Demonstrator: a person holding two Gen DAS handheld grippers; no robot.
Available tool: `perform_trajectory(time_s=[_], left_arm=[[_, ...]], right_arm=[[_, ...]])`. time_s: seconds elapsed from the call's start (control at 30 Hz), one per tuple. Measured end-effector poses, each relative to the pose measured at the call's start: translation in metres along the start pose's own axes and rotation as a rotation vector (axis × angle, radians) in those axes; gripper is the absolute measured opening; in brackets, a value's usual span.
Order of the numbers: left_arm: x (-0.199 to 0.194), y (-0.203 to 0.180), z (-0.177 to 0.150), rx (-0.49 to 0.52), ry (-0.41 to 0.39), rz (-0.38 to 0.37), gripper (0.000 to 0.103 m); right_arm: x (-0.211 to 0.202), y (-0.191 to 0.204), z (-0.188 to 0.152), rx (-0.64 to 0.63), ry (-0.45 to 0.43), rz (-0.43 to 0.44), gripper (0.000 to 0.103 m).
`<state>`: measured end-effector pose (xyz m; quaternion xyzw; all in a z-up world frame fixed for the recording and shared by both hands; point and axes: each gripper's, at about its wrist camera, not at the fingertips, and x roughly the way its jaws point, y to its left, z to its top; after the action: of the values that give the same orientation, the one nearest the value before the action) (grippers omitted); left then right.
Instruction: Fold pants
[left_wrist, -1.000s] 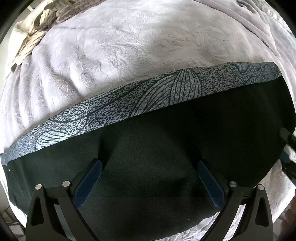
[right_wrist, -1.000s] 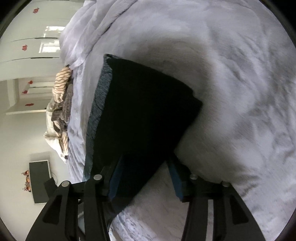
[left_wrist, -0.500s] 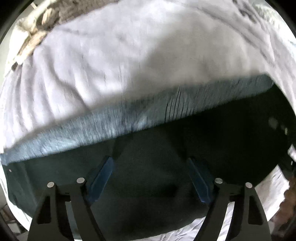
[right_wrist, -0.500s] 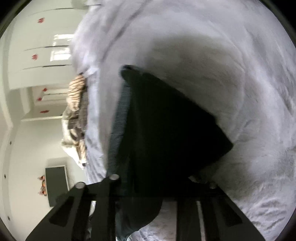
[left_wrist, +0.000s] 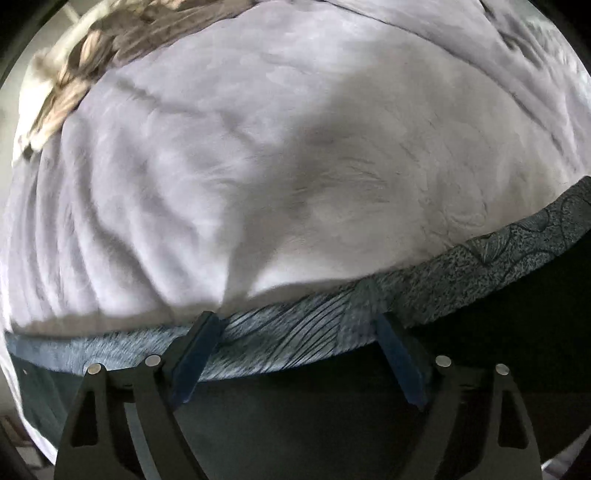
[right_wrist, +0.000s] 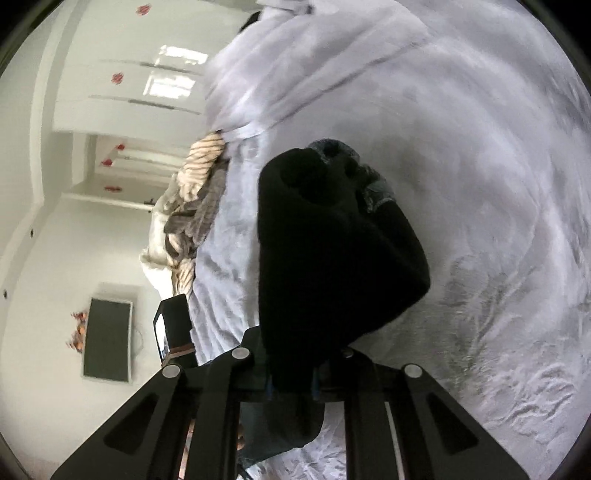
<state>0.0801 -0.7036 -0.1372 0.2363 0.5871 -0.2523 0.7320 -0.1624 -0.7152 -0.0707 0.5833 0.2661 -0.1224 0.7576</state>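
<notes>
Dark pants (left_wrist: 480, 369) with a grey-blue leaf-patterned band (left_wrist: 498, 258) lie on a pale lilac bedspread (left_wrist: 258, 166). My left gripper (left_wrist: 297, 321) points down at the band's far edge. Its jaws are opening, and the blue fingers (left_wrist: 195, 354) stand wide apart with the band between them, unpinched. In the right wrist view, my right gripper (right_wrist: 293, 384) is closing on a fold of the pants (right_wrist: 325, 258). The fabric is pinched between its pads and rises off the bedspread (right_wrist: 480, 184) as a bunched dark mass that hides the fingertips.
A heap of striped beige and grey clothes (left_wrist: 74, 74) lies at the bed's far edge, also seen in the right wrist view (right_wrist: 199, 192). Past the bed are a wall screen (right_wrist: 107, 339) and white wardrobe doors (right_wrist: 129, 74). Rumpled bedspread spreads beyond the pants.
My right gripper has shut on the pants' edge and lifted it, bunching the cloth. The left gripper has slid from the dark fabric to the patterned band's edge, jaws narrower than before.
</notes>
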Motion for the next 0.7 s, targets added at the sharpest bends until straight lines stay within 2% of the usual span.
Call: perform_trajectory(time_s=[0.2, 0.37, 0.43, 0.57, 0.67, 0.7], left_arm=[[-0.030, 0.057, -0.010, -0.042, -0.059, -0.051, 0.088], [-0.053, 0.113, -0.033, -0.090, -0.096, -0.049, 0.088], [-0.057, 0.144, -0.043, -0.125, -0.098, -0.038, 0.088], [-0.055, 0.209, -0.068, -0.208, -0.082, -0.003, 0.088], [-0.050, 0.249, -0.084, -0.285, -0.047, 0.001, 0.088], [-0.050, 0.264, -0.093, -0.305, -0.040, 0.001, 0.088]], right_arm=[[-0.004, 0.061, -0.014, -0.221, 0.032, -0.047, 0.015], [0.018, 0.127, -0.046, -0.452, 0.087, -0.102, 0.015], [0.040, 0.156, -0.071, -0.556, 0.133, -0.130, 0.015], [0.093, 0.177, -0.129, -0.666, 0.235, -0.192, 0.015], [0.148, 0.182, -0.180, -0.746, 0.329, -0.292, 0.016], [0.170, 0.181, -0.203, -0.792, 0.365, -0.360, 0.017]])
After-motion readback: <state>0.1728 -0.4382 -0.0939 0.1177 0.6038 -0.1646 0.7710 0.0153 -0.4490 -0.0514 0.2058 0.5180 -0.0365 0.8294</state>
